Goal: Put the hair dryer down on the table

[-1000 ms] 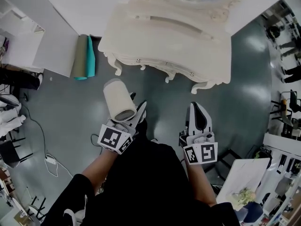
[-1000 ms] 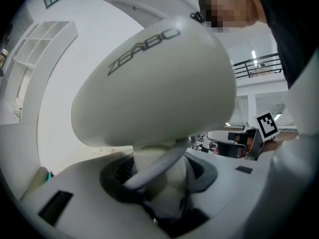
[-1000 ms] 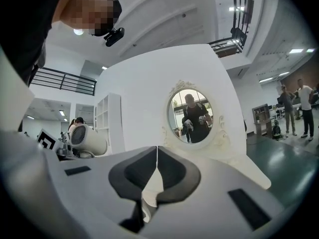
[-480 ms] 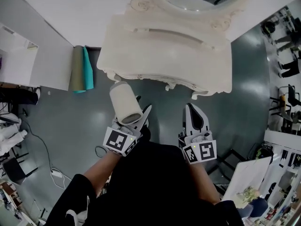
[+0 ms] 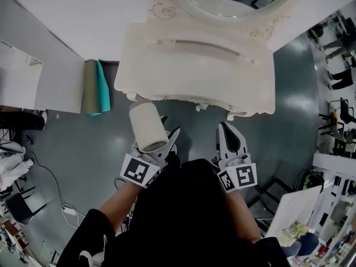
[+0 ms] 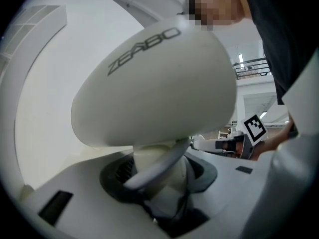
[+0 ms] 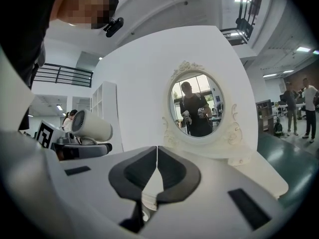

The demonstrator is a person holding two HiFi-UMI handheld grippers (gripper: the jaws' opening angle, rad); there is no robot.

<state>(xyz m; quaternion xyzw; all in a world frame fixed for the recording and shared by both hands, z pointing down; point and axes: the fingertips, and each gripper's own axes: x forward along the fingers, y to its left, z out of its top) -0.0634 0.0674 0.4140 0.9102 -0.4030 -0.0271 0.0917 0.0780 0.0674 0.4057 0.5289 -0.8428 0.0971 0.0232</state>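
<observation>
Left gripper (image 5: 166, 142) is clamping the hair dryer (image 5: 147, 128) by its handle (image 6: 145, 154), its jaws standing fairly wide and pressing on the handle from both sides just under the barrel. Right gripper (image 5: 229, 136) is holding nothing, its dark pads meeting at the tips, and it is pointing at the table (image 5: 194, 65) beside the left one. In the head view the barrel is covering the handle and one left jaw, so the grip is showing only in the left gripper view, where the barrel is filling most of the picture and its ends are running out of clear sight. A pale strip (image 6: 162, 161) is crossing the handle there, and what it is cannot be made out. The hair dryer is cream-white with a short, thick, rounded barrel, grey lettering along its side and a grilled rear end facing the person. It is hanging in the air over the grey floor (image 5: 83, 143), its front end just reaching the table's near edge, not resting on the top.
</observation>
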